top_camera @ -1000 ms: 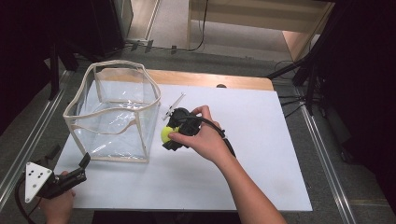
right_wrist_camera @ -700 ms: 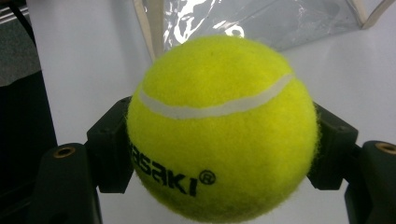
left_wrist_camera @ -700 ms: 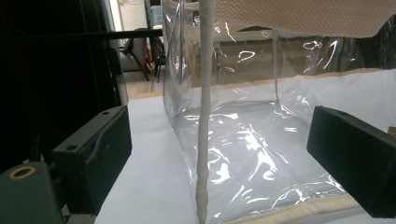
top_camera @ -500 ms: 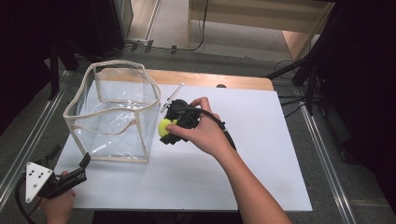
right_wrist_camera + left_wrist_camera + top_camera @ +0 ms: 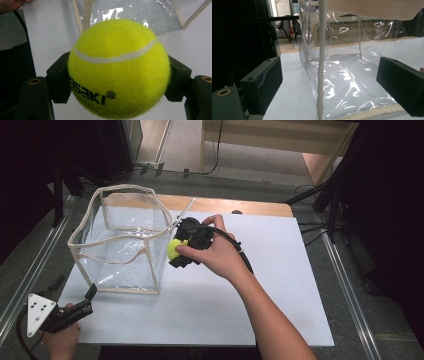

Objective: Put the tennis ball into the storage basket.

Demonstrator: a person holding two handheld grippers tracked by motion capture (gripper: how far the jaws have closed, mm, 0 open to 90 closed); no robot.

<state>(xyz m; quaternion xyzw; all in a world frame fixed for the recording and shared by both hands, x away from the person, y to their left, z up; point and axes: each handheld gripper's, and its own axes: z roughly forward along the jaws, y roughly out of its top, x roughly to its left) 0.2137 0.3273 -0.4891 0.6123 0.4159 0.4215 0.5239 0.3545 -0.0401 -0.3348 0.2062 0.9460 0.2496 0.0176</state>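
A yellow tennis ball (image 5: 174, 248) (image 5: 118, 67) is clamped between the black jaws of my right gripper (image 5: 176, 251), which is shut on it and held above the white table (image 5: 280, 285), just right of the clear plastic bag (image 5: 120, 240). The bag stands upright with a beige-trimmed open rim. My left gripper (image 5: 90, 295) rests at the table's front left corner, its jaws wide apart and empty. In the left gripper view the bag's beige corner seam (image 5: 321, 62) rises just ahead, between the two jaws but clear of both.
Metal rails (image 5: 350, 285) run along both sides of the table. A wooden strip (image 5: 250, 206) edges the far side. Black cables (image 5: 235, 245) trail from the right gripper over the hand. Dark stands and cables crowd the floor beyond.
The right gripper has lifted the tennis ball off the table and carried it up and toward the bag's right wall. The left gripper has stayed where it was.
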